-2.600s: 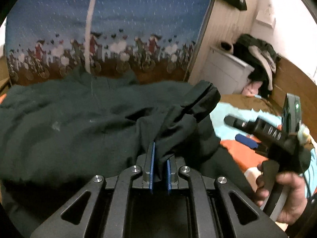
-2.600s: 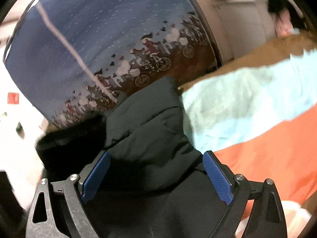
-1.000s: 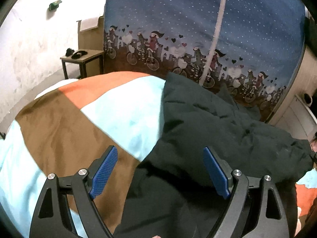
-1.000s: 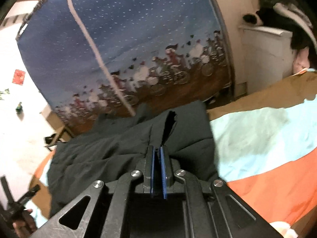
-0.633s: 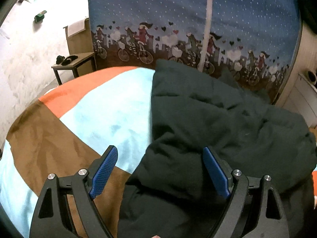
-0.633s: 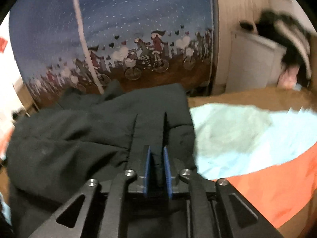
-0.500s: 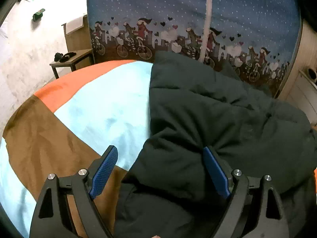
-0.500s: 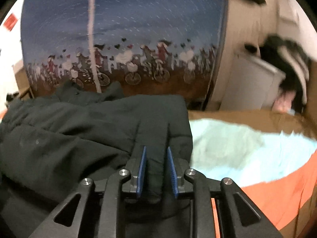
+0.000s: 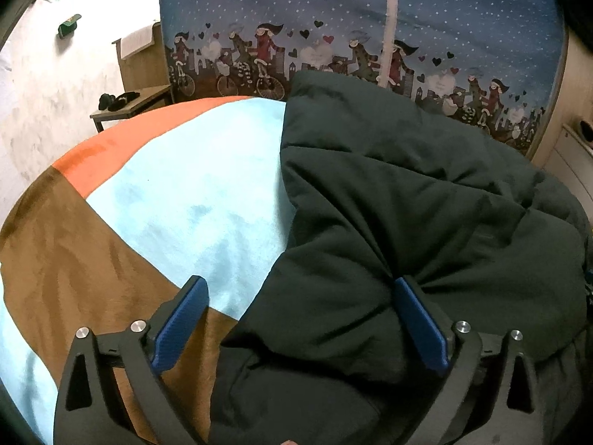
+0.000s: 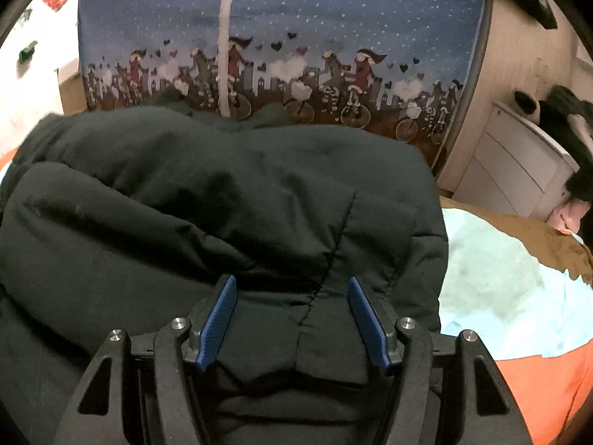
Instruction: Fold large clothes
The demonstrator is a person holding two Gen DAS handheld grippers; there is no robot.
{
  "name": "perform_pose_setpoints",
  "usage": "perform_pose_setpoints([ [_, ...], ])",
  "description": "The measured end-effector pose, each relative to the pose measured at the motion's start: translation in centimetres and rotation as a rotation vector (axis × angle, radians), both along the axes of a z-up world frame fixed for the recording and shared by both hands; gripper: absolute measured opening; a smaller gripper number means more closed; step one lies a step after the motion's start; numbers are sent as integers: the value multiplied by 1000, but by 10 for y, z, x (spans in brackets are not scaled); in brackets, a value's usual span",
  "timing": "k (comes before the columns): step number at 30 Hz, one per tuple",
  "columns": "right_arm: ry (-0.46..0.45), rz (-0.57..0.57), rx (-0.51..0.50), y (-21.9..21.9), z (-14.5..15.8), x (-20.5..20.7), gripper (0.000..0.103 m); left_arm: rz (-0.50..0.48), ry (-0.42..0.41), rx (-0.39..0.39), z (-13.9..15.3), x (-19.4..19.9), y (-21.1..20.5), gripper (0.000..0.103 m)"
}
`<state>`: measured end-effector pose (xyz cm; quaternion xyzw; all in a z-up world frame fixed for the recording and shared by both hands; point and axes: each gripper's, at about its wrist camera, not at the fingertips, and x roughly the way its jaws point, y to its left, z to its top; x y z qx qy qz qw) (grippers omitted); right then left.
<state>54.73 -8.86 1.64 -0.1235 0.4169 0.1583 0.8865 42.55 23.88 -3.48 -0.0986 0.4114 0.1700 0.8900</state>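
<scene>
Jacket (image 10: 259, 200) now released beneath right claw (image 10: 292, 319)

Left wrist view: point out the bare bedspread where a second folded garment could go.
Free: the light blue panel beside the dark jacket, bordered by the orange band and brown panel. Right wrist view: a smaller blue patch past the jacket's other edge. Crowded: the middle, under the jacket.

Each hand-held gripper (image 9: 296, 319) (image 10: 292, 319) is black (silver screws) with ribbed blue pads (image 9: 181, 324)
</scene>
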Motion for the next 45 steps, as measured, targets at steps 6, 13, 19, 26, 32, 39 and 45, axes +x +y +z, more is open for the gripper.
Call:
perform_pose_setpoints([
  [6, 41, -8, -18, 3, -11, 2, 61, 2, 6, 23, -1, 2, -4, 102],
  [13, 64, -59, 123, -14, 21, -20, 68, 47, 17, -102, 17, -13, 4, 102],
  [19, 33, -56, 149, -11, 68, -50, 80, -63, -3, -56, 64, -39, -24, 102],
  [26, 23, -49, 180, 0, 136, -101, 83, -148, -18, -62, 125, -72, -62, 102],
  [32, 56, -77, 208, 0, 202, -145, 87, -214, -37, -65, 187, -116, -79, 102],
  [39, 83, -71, 175, 14, 268, -188, 91, -244, -82, -101, 254, -160, -89, 102],
  [45, 113, -113, 247, 17, 304, -204, 94, -213, -61, -124, 289, -171, -91, 102],
])
